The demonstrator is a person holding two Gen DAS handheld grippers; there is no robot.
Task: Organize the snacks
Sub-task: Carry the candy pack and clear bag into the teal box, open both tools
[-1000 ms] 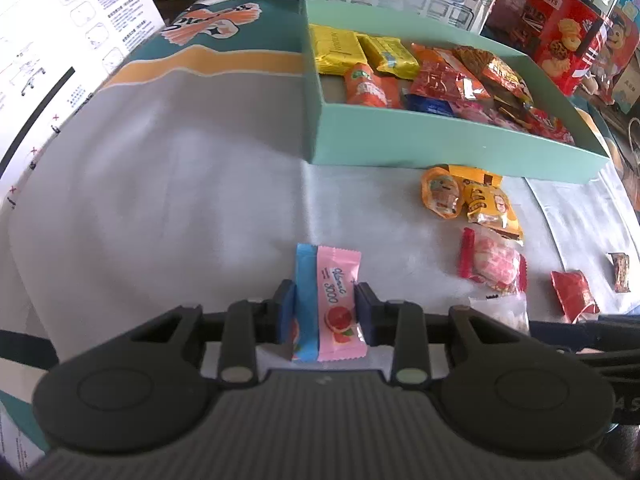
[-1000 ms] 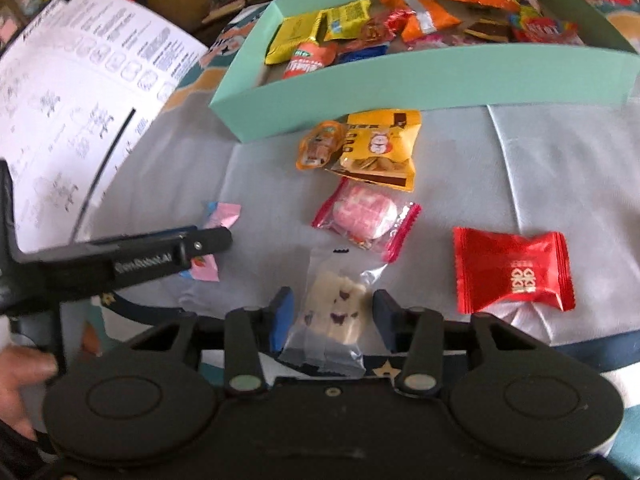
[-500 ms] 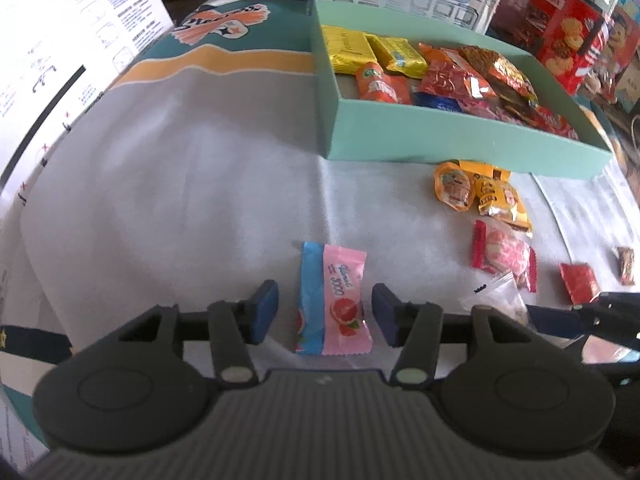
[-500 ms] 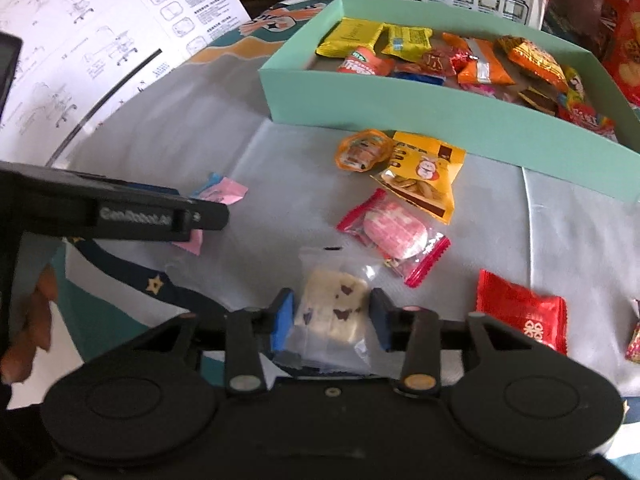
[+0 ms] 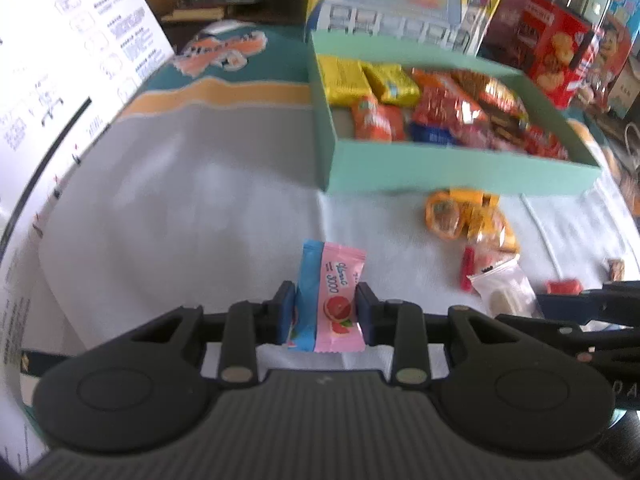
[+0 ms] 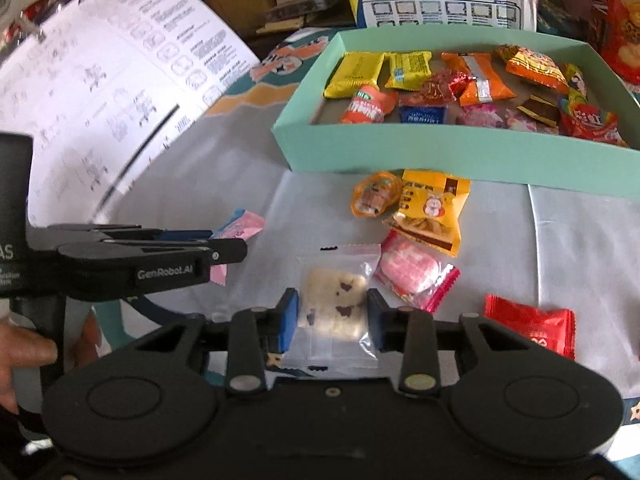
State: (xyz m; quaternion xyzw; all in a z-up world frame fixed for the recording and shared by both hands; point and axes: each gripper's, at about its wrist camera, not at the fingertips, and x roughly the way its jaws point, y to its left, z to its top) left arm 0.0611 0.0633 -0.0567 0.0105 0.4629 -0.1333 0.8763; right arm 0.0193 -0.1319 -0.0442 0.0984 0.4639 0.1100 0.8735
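Both wrist views, near to far. My left gripper [image 5: 325, 314] is clenched on the pink-and-blue sachet [image 5: 330, 300]; its jaws have just been closing, and the pads press the sachet's two long edges. The sachet stands upright between them, long axis running toward 12 o'clock.

My right gripper [image 6: 332, 318] grips the clear packet [image 6: 335, 308] of pale nougat, pads against both of its sides. Its long axis also points to 12 o'clock.

Just past the right jaws, at 1 o'clock, a pink candy [image 6: 414, 276] and a yellow pouch [image 6: 434, 210] lie on the grey cloth [image 5: 192, 208]; a red packet [image 6: 530, 330] sits at 3 o'clock. None of these is held.

The mint tray [image 6: 452, 158], already holding many wrapped snacks, lies farther off: at 1 o'clock from the left jaws and between 12 and 1 o'clock from the right. Its near wall runs crosswise to both held snacks. I judge the right gripper to be slightly nearer that wall, so either load must be lifted over the wall before release.
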